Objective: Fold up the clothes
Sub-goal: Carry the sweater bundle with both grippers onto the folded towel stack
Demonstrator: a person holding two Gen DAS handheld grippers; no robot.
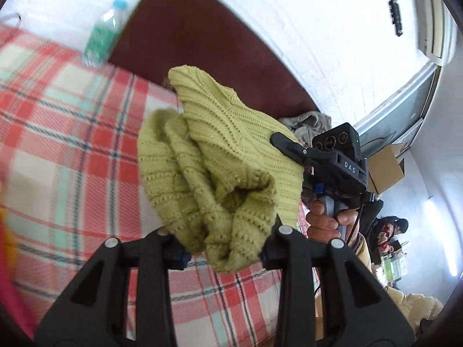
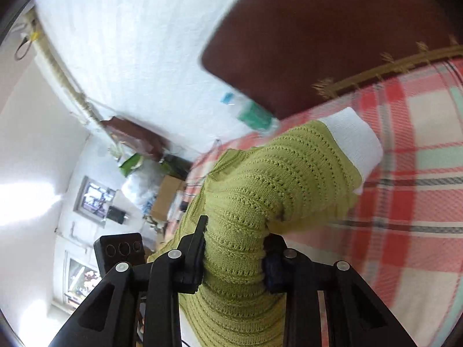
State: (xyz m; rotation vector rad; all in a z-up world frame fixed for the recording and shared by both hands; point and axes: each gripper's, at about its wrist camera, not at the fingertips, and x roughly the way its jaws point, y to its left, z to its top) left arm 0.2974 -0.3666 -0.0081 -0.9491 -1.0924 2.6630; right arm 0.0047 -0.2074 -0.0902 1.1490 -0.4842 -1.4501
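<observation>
Both claws, left (image 1: 222,248) and right (image 2: 234,263), grasp green sweater (image 1: 220,156) over plaid bedspread (image 1: 72,121) (white walls).

Black two-finger grippers, hand-held

Left gripper (image 1: 224,256): matte black triangular linkages, silver rivets, blue pads. Right gripper (image 1: 289,147): white "DAS" marking, three round lenses, grey handle, thin black cable.
</observation>
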